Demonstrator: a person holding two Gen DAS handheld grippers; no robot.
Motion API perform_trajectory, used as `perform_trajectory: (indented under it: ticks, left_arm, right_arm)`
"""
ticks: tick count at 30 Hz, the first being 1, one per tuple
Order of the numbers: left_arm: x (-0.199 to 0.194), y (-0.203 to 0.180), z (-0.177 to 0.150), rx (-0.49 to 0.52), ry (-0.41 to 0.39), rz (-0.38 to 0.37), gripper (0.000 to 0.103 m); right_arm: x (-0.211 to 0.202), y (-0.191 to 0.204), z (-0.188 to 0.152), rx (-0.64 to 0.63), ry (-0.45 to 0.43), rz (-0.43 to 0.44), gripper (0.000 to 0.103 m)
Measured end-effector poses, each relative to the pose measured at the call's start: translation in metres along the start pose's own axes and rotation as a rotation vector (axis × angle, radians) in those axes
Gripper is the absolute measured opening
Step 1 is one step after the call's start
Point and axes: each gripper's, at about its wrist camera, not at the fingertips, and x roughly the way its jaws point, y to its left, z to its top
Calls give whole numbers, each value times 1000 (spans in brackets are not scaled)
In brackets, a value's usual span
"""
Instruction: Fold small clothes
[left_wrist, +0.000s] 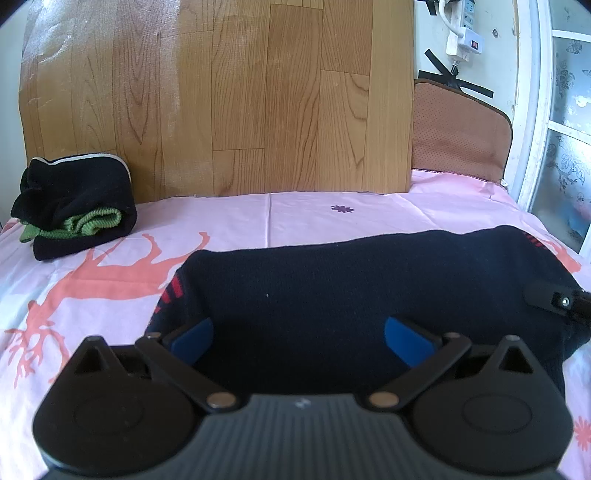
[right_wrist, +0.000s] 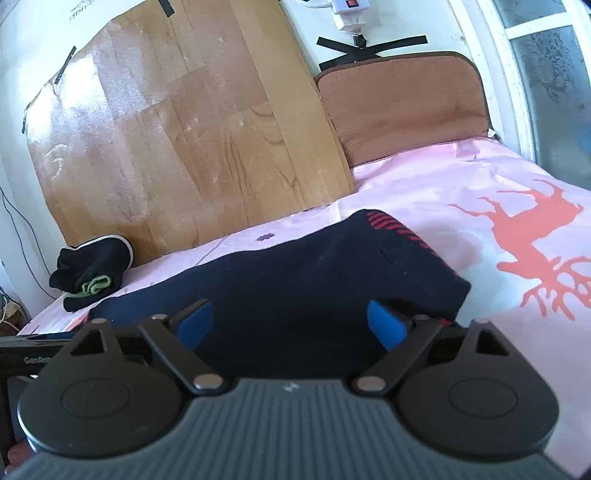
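Two grippers sit low over the pink bedsheet (left_wrist: 303, 218), side by side at the near edge of a navy knitted garment (left_wrist: 369, 288) with red stripe trim, which lies spread flat across the sheet. The left gripper (left_wrist: 299, 341) has its blue pads spread wide, dark fabric lying between them but neither pad pressing on it. The right gripper (right_wrist: 290, 326) is likewise released, jaws wide over the garment's right end, nothing pinched. Far back on the left, against the wood-grain board (left_wrist: 221, 99), sits a folded black bundle (left_wrist: 74, 206) with a green knit tucked inside, well apart from the navy piece. A brown cushion (right_wrist: 402, 107) leans against the wall.
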Motion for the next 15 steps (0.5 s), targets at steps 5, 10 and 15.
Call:
perform_trajectory:
  ticks: [5,10,15]
  left_arm:
    - [0,-1,0,2,0,2,103]
    - [0,-1,0,2,0,3,103]
    - [0,-2,-1,1,-1,1,103]
  right_arm:
    - [0,-1,0,0,-1,-9,89]
    - [1,-1,1,-3,7,-9,89]
    - [1,-1,1,-2,9,-6,89]
